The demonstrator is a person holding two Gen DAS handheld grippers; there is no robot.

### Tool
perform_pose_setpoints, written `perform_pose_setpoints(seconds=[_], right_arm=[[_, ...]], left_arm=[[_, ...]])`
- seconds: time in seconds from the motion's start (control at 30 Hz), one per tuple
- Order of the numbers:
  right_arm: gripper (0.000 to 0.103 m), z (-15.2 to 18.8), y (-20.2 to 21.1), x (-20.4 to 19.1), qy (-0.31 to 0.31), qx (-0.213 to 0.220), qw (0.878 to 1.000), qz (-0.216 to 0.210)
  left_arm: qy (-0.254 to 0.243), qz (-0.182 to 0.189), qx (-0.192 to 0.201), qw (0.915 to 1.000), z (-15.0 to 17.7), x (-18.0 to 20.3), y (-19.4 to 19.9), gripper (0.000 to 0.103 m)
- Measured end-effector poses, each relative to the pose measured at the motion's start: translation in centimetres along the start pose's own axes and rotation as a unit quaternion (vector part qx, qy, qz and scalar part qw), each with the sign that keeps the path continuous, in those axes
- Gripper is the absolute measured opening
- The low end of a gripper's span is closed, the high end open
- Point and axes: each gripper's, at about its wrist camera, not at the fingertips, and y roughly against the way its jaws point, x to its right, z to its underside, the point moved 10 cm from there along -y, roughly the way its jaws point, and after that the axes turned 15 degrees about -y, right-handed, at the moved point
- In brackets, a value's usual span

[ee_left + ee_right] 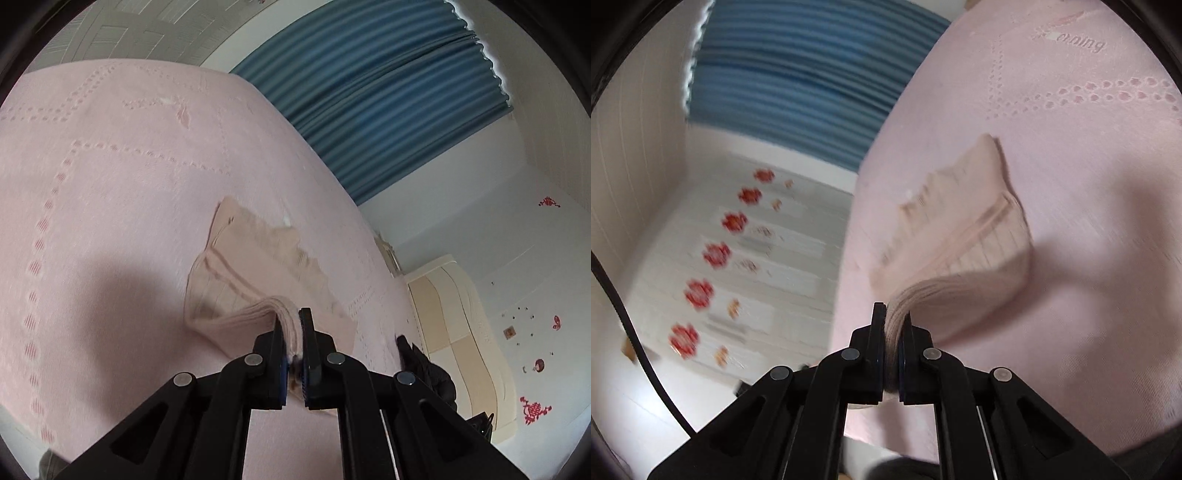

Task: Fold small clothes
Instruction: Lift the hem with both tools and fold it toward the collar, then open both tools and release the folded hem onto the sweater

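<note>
Both claws, left (pixel 291 328) and right (pixel 894 321), were clenched on the garment's (pixel 255 273) near hem above the bed (pixel 110 184); it looked light, limp, best gripped at corners.

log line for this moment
left gripper shut on beige ribbed knit garment | right gripper shut on it | over pink bedspread

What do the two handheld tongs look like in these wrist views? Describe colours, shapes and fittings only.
Both the left tongs and the right tongs are matt black, built from angular linkage bars with triangular cut-outs, joined by round silver pivot pins. Each flat finger carries a dark blue pad on its inner face. A thin black cable curves past at the right view's left edge.
</note>
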Motion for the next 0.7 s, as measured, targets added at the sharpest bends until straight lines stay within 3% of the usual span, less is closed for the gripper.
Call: perform_pose_setpoints(seconds=[0.17,0.4,0.7], right_arm=[[0.005,-4.3,-3.2,-1.8,-0.021,0.007,1.0,-0.012],[0.005,-10.2,-9.5,-2.4,-0.016,0.013,1.0,0.01],[0.005,-16.3,-17.6,0.4,-0.015,0.017,0.998,0.062]], left_arm=[[-0.016,-0.021,0.002,0.9996,-3.6,0.1,-4.1,0.006],[-0.038,-0.068,-0.021,0.9967,-6.5,-1.8,-12.2,0.006],[-0.009,-0.07,-0.053,0.9961,-7.9,-5.3,-21.5,0.006]])
